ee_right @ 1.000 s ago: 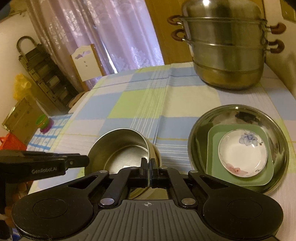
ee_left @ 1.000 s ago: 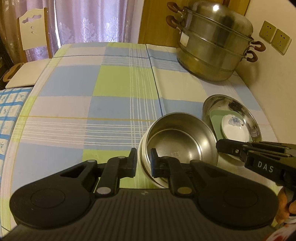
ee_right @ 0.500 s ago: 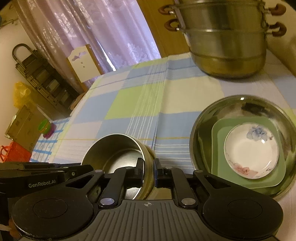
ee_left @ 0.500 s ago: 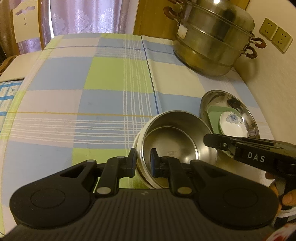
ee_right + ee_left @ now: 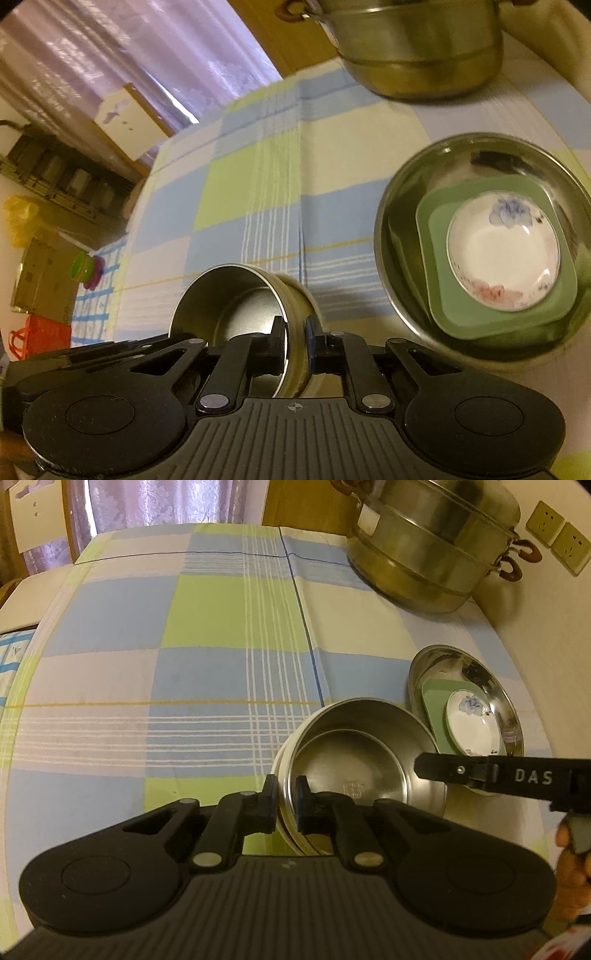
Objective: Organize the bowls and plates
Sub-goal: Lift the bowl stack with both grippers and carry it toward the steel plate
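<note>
Jaws of both grippers pinch opposite rims of steel bowl (image 5: 354,760), beside basin (image 5: 428,672).

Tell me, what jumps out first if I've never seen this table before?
Two black grippers, the left gripper and the right gripper, both pinch the rim of a tilted steel bowl at the table's near edge. To its right sits a wide steel dish holding a green square plate with a small flowered white saucer on it. A big stacked steamer pot stands at the far right corner of the checked tablecloth.
</note>
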Action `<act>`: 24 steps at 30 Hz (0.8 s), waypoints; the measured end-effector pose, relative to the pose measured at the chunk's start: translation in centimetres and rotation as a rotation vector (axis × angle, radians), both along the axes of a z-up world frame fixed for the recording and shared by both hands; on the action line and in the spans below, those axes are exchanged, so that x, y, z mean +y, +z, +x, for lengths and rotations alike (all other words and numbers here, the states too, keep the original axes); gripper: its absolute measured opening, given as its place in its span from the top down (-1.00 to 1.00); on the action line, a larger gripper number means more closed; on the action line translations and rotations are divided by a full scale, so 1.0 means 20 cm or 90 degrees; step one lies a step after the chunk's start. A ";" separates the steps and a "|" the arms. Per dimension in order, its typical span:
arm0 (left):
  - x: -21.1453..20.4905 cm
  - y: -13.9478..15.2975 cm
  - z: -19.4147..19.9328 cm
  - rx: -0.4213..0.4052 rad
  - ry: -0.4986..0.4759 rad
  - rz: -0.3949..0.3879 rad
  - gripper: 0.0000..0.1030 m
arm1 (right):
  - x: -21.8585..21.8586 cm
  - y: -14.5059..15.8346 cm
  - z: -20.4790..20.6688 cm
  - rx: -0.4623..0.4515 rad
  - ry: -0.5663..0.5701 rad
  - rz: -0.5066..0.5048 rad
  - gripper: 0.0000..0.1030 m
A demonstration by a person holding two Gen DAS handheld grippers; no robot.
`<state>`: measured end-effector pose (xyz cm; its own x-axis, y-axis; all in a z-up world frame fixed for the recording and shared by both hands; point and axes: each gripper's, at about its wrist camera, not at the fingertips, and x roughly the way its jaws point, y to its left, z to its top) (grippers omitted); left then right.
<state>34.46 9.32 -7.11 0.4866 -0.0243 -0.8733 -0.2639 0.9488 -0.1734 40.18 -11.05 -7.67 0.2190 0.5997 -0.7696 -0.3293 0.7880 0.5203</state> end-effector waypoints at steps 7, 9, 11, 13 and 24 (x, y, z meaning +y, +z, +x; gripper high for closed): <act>0.00 0.01 0.03 0.004 -0.018 0.010 0.85 | -0.01 0.01 0.04 0.056 -0.026 -0.011 0.78; 0.00 0.01 0.04 0.005 -0.019 0.009 0.85 | -0.01 0.02 0.05 0.064 -0.029 -0.012 0.78; -0.01 0.01 0.03 0.002 -0.024 0.013 0.84 | -0.01 0.02 0.05 0.068 -0.033 -0.014 0.79; -0.02 0.00 0.03 0.004 -0.027 0.012 0.83 | 0.01 0.02 0.04 0.056 -0.024 -0.020 0.78; 0.00 -0.01 0.02 0.001 -0.012 0.016 0.60 | 0.04 0.09 -0.04 -0.051 0.020 -0.056 0.12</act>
<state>34.78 9.24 -7.22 0.4843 -0.0118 -0.8748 -0.2460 0.9577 -0.1492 39.40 -10.18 -5.93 0.2634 0.5381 -0.8007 -0.3921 0.8180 0.4208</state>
